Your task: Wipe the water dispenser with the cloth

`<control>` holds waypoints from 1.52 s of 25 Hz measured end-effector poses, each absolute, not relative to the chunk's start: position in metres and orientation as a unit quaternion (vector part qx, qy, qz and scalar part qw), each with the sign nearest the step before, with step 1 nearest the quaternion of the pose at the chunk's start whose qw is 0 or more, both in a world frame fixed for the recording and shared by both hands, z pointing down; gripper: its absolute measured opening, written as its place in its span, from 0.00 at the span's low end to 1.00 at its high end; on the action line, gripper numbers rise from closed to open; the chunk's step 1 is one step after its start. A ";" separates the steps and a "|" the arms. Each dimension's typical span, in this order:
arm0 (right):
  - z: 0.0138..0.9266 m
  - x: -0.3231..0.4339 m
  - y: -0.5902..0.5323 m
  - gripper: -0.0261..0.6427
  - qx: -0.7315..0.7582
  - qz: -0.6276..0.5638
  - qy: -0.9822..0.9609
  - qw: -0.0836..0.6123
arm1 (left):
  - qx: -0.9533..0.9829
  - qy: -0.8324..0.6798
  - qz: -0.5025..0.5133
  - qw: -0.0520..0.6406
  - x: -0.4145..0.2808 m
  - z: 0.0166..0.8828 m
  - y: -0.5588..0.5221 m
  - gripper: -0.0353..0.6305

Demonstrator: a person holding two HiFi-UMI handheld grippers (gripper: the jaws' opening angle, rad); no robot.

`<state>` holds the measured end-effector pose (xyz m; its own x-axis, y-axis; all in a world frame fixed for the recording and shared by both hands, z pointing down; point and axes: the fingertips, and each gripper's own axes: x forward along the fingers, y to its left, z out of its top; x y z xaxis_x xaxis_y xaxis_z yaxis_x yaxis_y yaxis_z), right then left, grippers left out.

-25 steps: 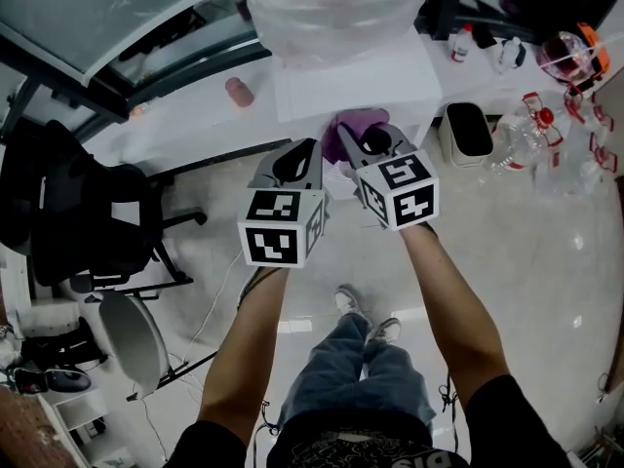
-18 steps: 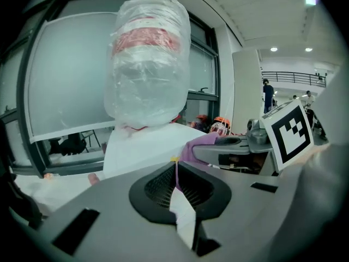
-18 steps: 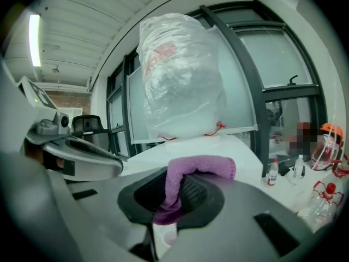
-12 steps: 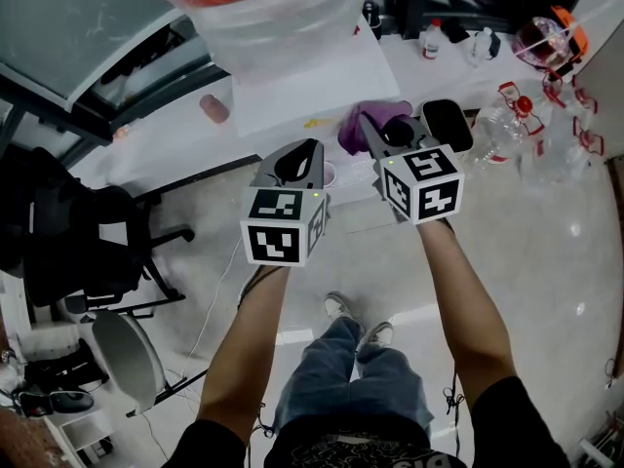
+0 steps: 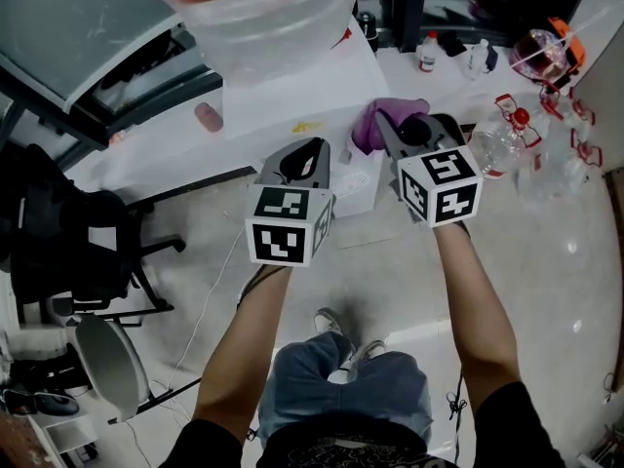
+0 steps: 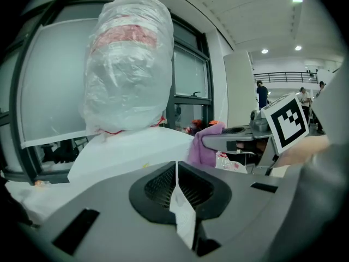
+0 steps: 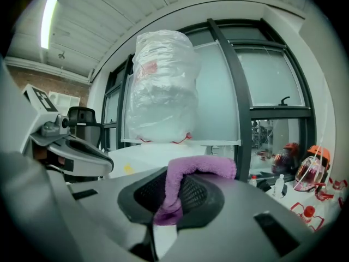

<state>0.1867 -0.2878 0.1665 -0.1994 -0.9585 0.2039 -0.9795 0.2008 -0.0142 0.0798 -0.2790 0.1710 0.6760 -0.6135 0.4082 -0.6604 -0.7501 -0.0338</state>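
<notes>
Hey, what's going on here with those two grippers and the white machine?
A person holds a gripper in each hand in front of a white water dispenser topped by a plastic-wrapped bottle. The right gripper is clamped on a purple cloth, raised near the dispenser's right side; whether it touches can't be told. The left gripper is shut and empty.

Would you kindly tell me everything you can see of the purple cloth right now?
The purple cloth looks like soft, fuzzy terry. It is crumpled and pinched between the shut jaws of the right gripper, with one end folded over and sticking out to the right. It is held near the white water dispenser; no contact with it shows.
</notes>
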 end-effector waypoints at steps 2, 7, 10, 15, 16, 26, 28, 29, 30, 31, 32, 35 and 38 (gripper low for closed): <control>0.170 0.190 -0.287 0.11 0.629 0.055 -0.772 0.072 | 0.916 -0.348 0.195 0.050 0.083 0.178 -0.279 0.10; 0.179 0.191 -0.287 0.11 0.630 0.015 -0.774 0.058 | 0.918 -0.353 0.178 0.040 0.084 0.199 -0.287 0.10; 0.188 0.192 -0.285 0.11 0.631 -0.007 -0.774 0.049 | 0.918 -0.359 0.167 0.033 0.083 0.216 -0.289 0.10; 0.212 0.191 -0.283 0.11 0.632 -0.043 -0.773 0.035 | 0.920 -0.360 0.154 0.021 0.083 0.252 -0.291 0.10; 0.218 0.190 -0.282 0.11 0.632 -0.048 -0.773 0.034 | 0.920 -0.360 0.154 0.018 0.082 0.260 -0.292 0.10; 0.271 0.182 -0.285 0.11 0.630 -0.088 -0.770 0.044 | 0.923 -0.364 0.126 -0.001 0.076 0.307 -0.295 0.10; 0.284 0.181 -0.286 0.11 0.629 -0.090 -0.771 0.042 | 0.922 -0.367 0.122 -0.003 0.074 0.317 -0.293 0.10; 0.291 0.181 -0.286 0.11 0.629 -0.089 -0.771 0.041 | 0.922 -0.368 0.121 -0.003 0.074 0.323 -0.292 0.10; 0.298 0.180 -0.285 0.11 0.629 -0.087 -0.771 0.042 | 0.922 -0.369 0.120 -0.003 0.072 0.329 -0.291 0.10; 0.305 0.180 -0.285 0.11 0.630 -0.086 -0.771 0.044 | 0.922 -0.370 0.118 -0.002 0.070 0.334 -0.290 0.10; 0.312 0.179 -0.284 0.11 0.630 -0.085 -0.770 0.046 | 0.921 -0.372 0.115 0.000 0.068 0.338 -0.290 0.10; 0.331 0.182 -0.283 0.11 0.632 -0.079 -0.769 0.050 | 0.920 -0.376 0.107 0.003 0.065 0.349 -0.290 0.10; 0.353 0.186 -0.281 0.11 0.636 -0.068 -0.766 0.053 | 0.919 -0.381 0.102 0.005 0.060 0.360 -0.287 0.10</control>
<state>0.1863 -0.2812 0.3534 -0.1843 -0.9829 -0.0062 -0.9685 0.1805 0.1714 0.0597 -0.2874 0.3604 0.6883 -0.6997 0.1914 -0.7018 -0.7091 -0.0686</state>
